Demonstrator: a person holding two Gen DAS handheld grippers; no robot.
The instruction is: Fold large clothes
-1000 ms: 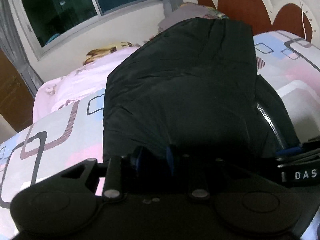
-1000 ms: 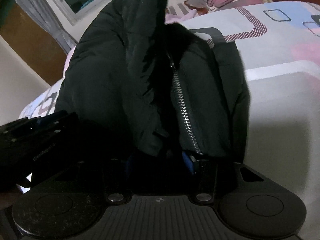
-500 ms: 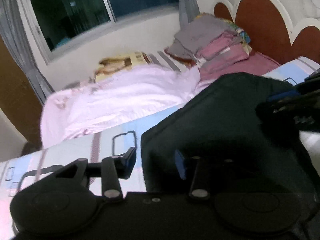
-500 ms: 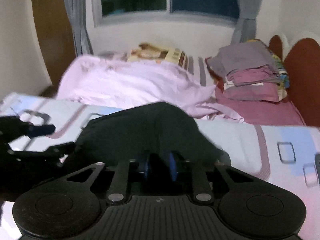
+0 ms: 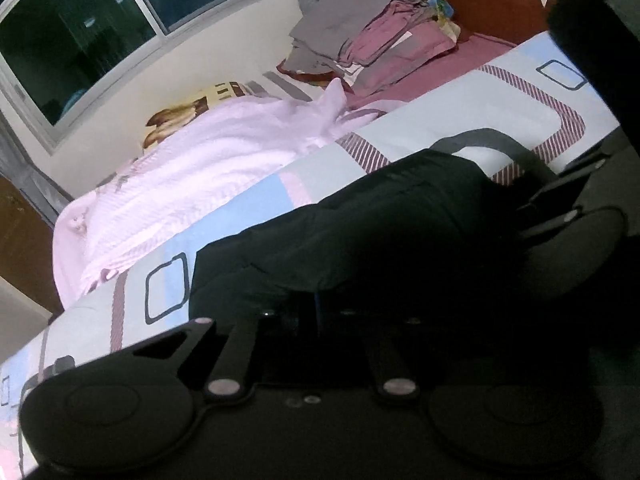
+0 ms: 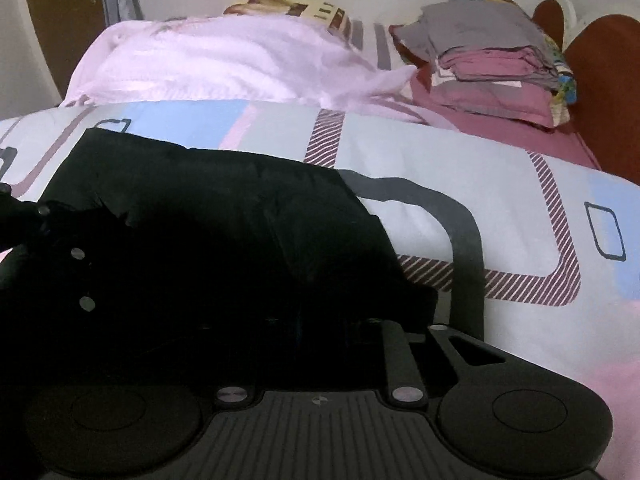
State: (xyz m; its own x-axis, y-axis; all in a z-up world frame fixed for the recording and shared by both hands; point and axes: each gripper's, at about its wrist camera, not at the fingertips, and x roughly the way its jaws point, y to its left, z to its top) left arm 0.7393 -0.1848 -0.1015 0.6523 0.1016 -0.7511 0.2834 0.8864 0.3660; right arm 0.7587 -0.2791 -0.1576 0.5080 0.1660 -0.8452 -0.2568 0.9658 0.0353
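A large black jacket [image 5: 360, 232] lies folded in a flat bundle on the patterned bedspread [image 5: 460, 112]; it also shows in the right wrist view [image 6: 208, 216]. My left gripper [image 5: 308, 312] sits low over the jacket's near edge, its fingers close together in dark fabric. My right gripper [image 6: 316, 328] presses at the jacket's near right edge, its fingertips lost in the black cloth. The right gripper's body shows at the right of the left wrist view [image 5: 568, 220]. The left gripper's body shows at the left of the right wrist view [image 6: 32, 224].
A crumpled pink sheet [image 6: 224, 64] lies behind the jacket. A stack of folded grey and maroon clothes [image 6: 492, 60] sits at the back right by the red headboard [image 6: 600, 52]. A dark window [image 5: 100, 20] is in the far wall.
The jacket, held up and hanging a second ago, has been brought down and folded over onto the bed. Both grippers have dropped low with it; the left, open half a second ago, now looks closed.
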